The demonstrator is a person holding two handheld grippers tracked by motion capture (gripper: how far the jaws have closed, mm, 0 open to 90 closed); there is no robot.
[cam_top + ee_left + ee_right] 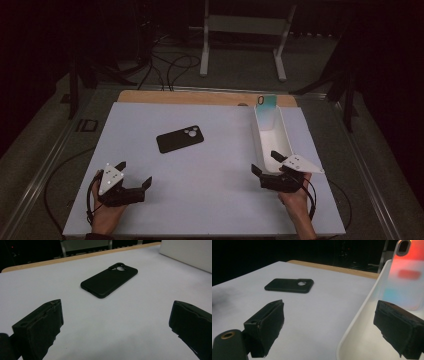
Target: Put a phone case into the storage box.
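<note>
Black phone case (180, 139) flat on the white worktop (210, 200), camera cutout up, well ahead of the left claw (134, 176). Left claw wide open, holding nothing; right claw (265, 163) likewise spread and empty, one jaw over the near end of the white tray (260, 145). Risk, probably: thin, slick case sliding across the worktop instead of lifting, if pinched too shallow. Iridescent case (266, 109) leaning upright at the tray's far end; could tip if the tray gets bumped. Nothing between left claw and case.
</note>
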